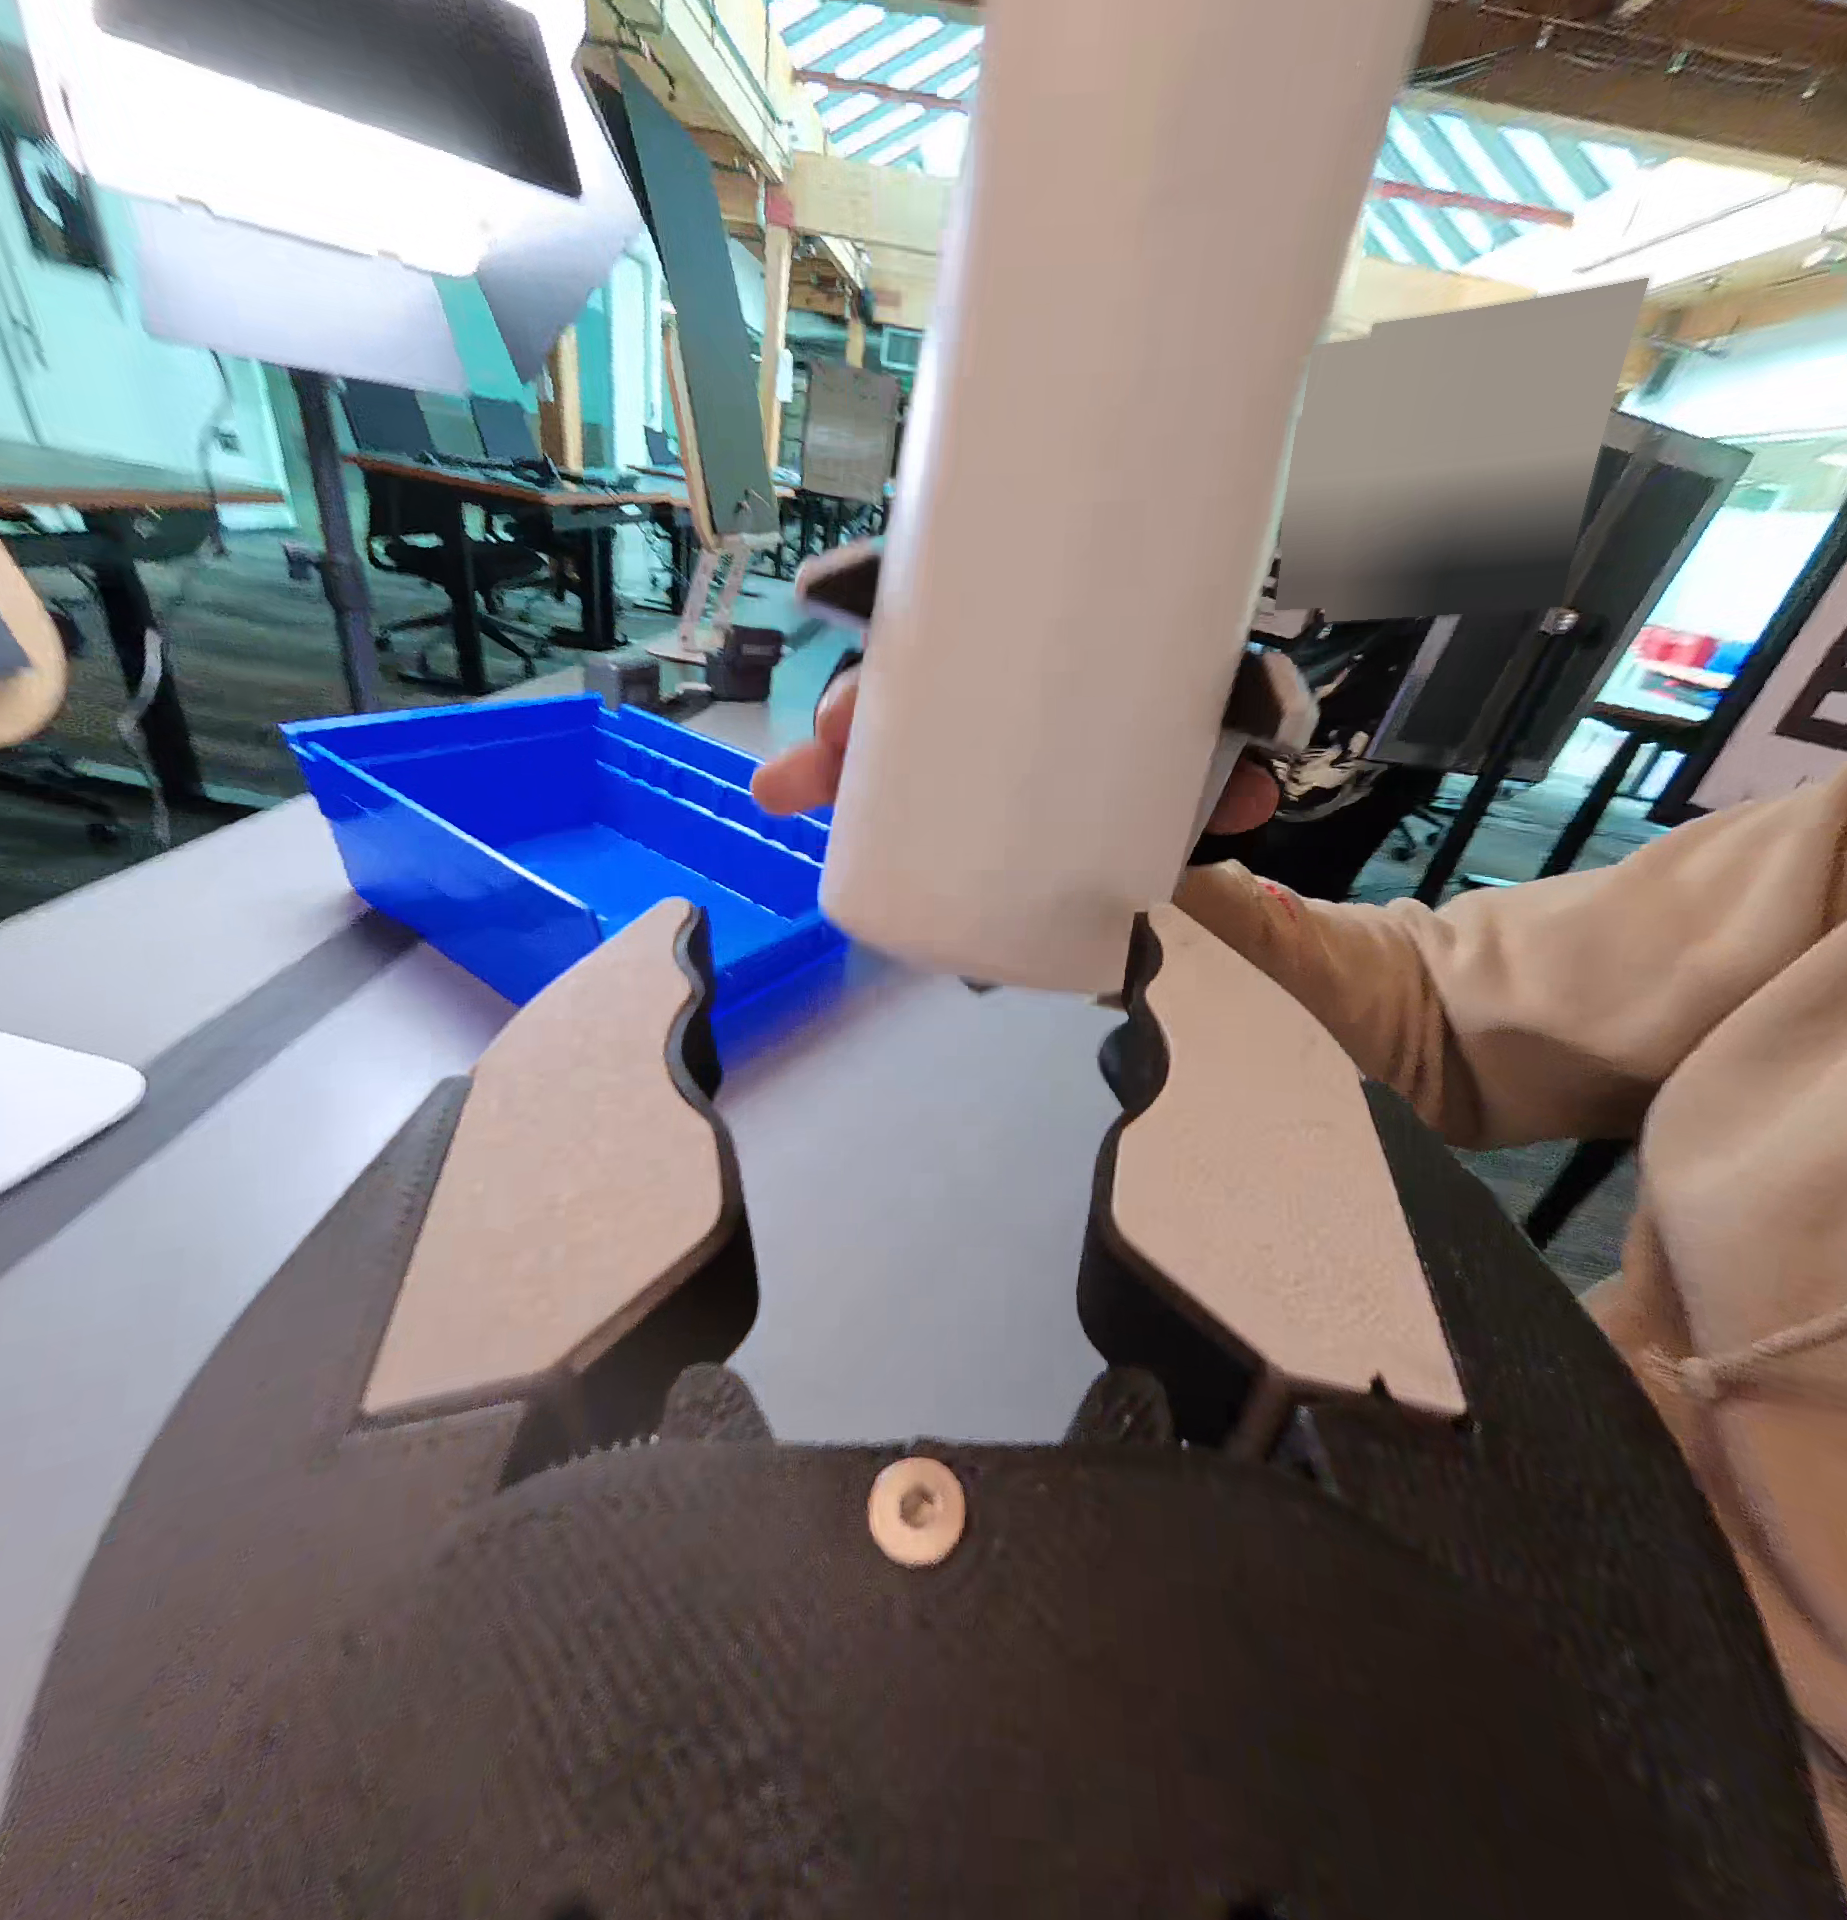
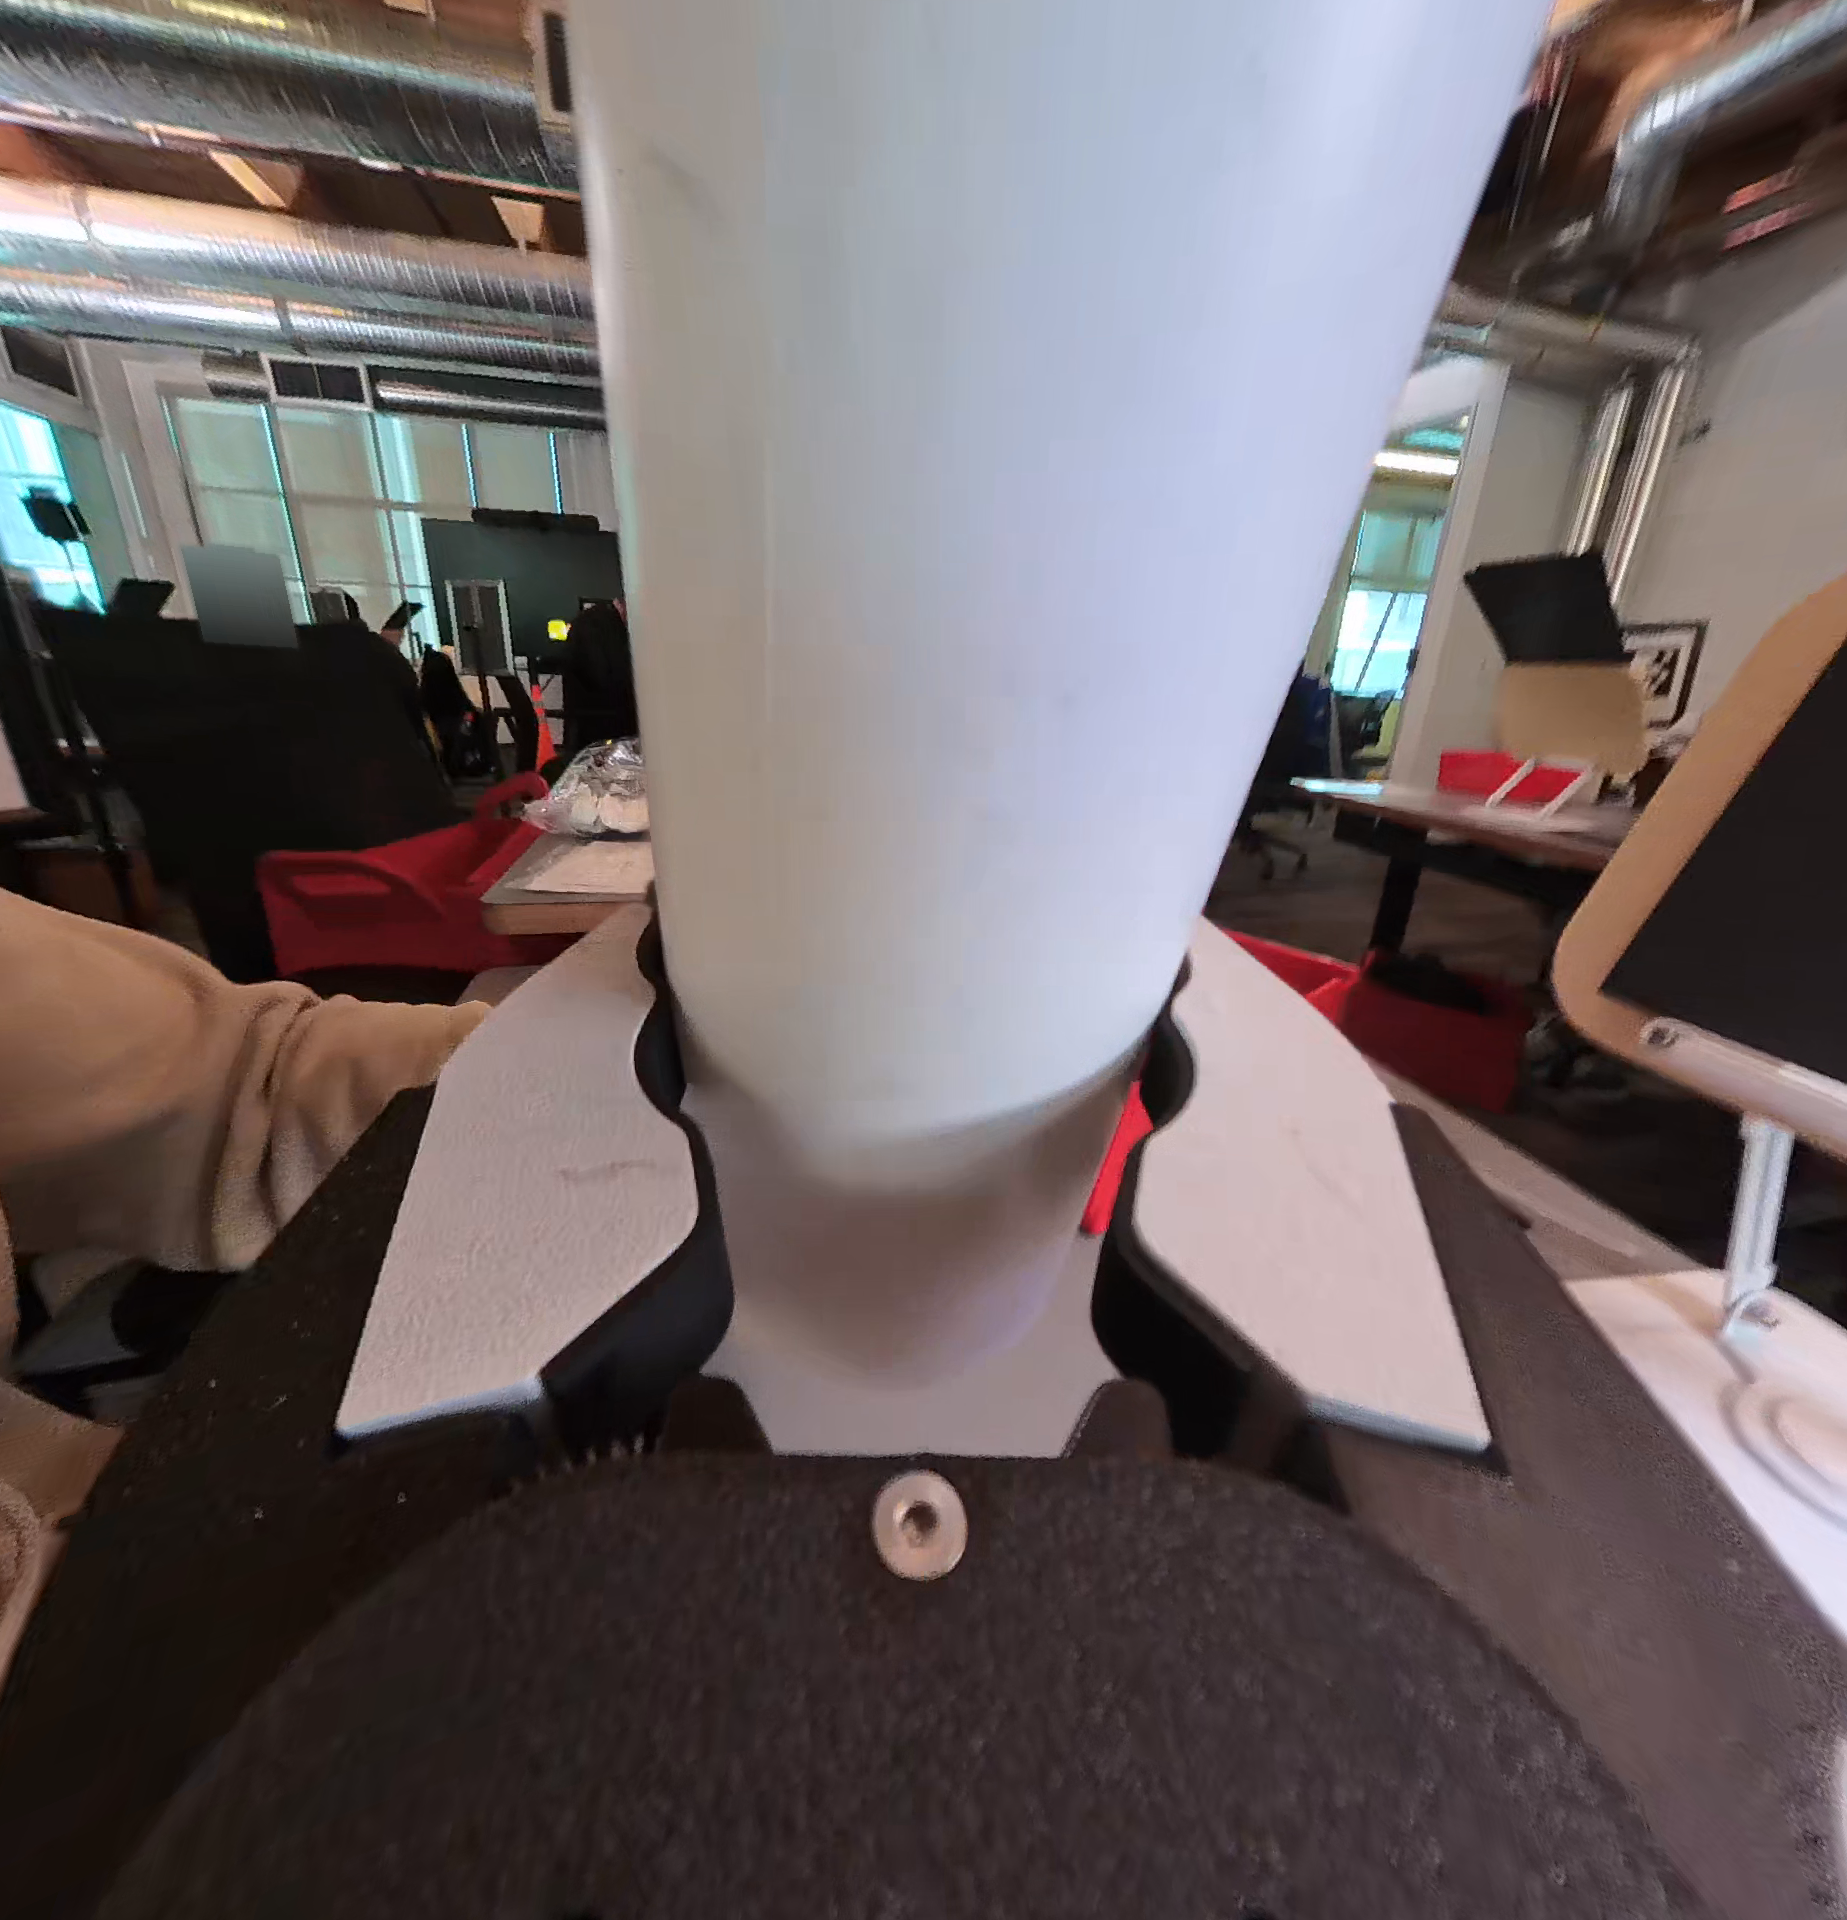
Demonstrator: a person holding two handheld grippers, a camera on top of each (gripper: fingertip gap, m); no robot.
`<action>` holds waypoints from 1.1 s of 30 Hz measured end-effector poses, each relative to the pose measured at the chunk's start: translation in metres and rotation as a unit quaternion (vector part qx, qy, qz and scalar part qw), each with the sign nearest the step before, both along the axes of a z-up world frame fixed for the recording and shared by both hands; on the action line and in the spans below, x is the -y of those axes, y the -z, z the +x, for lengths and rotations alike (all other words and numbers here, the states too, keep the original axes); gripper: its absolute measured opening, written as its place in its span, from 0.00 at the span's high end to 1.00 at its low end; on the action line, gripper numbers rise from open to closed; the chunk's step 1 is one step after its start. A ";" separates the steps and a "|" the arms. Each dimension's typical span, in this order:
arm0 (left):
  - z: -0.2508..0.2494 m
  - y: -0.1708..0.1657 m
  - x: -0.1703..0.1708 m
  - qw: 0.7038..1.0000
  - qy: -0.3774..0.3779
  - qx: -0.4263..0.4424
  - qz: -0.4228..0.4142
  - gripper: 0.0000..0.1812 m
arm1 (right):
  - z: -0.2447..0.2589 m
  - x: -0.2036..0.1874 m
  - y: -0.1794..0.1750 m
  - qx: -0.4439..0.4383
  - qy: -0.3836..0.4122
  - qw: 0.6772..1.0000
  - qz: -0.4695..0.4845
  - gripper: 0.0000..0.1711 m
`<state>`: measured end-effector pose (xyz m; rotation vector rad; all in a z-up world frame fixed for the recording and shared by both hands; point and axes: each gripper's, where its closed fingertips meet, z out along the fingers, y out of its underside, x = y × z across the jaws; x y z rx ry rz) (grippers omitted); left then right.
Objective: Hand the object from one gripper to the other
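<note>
Above the grey table (image 1: 171, 987), near the blue bin (image 1: 545, 831), my right gripper (image 2: 914, 1029) has its jaws clamped on the lower part of a white tube (image 2: 1002, 520), which stands nearly upright and leans a little. From the left wrist view the tube (image 1: 1085, 520) hangs just ahead of my left gripper (image 1: 919, 956), whose jaws are spread wide with nothing between them; the tube's bottom end sits at the level of the fingertips (image 1: 680, 935), close to the right one, though I cannot tell whether it touches.

I judge the handover is at the approach stage. To do it well, I would bring the left gripper forward and up until both pads straddle the tube squarely, clear of the right gripper's fingers (image 1: 1262, 696), which grip just above. I would centre it first, since the tube sits off toward one finger and a lopsided close could knock it askew. The wall looks smooth, so I would close firmly before the right lets go.
</note>
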<state>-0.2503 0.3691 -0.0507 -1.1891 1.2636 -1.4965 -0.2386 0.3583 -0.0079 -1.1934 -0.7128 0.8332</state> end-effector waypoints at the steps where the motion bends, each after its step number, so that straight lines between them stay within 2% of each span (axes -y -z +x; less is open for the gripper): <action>1: 0.002 0.003 0.002 1.000 0.012 -0.005 -0.012 0.57 | 0.002 0.004 -0.003 0.008 0.002 1.000 0.018 0.49; 4: 0.012 0.008 0.026 0.998 0.066 -0.005 -0.025 0.56 | -0.007 0.012 -0.004 0.023 -0.007 0.999 0.033 0.49; 6: 0.021 0.016 0.037 0.998 0.066 -0.025 0.006 0.52 | -0.018 0.014 0.002 0.030 -0.021 0.999 0.031 0.49; 10: 0.028 0.030 0.045 0.996 0.063 -0.046 0.033 0.52 | -0.029 0.016 0.009 0.034 -0.045 0.998 0.007 0.50; 15: 0.022 0.018 0.033 0.999 0.045 -0.004 0.021 0.52 | -0.020 0.010 0.010 0.080 -0.012 0.997 -0.014 0.50; 19: 0.019 0.013 0.028 0.999 0.031 0.007 0.022 0.52 | -0.015 0.007 0.022 0.108 -0.019 0.992 -0.056 0.47; 23: 0.022 0.016 0.031 0.999 0.037 0.005 0.005 0.52 | -0.023 0.003 0.020 0.070 -0.017 0.996 -0.060 0.47; 26: 0.020 0.019 0.028 0.999 0.041 -0.024 0.023 0.52 | -0.021 0.004 0.027 0.105 -0.015 0.993 -0.059 0.47; 30: -0.005 -0.004 0.013 0.999 0.033 -0.005 0.017 0.55 | -0.019 0.005 0.039 0.160 -0.011 0.985 -0.057 0.48; 33: -0.014 -0.015 0.015 0.999 0.031 -0.011 0.036 0.54 | -0.023 0.005 0.053 0.209 -0.006 0.977 -0.047 0.48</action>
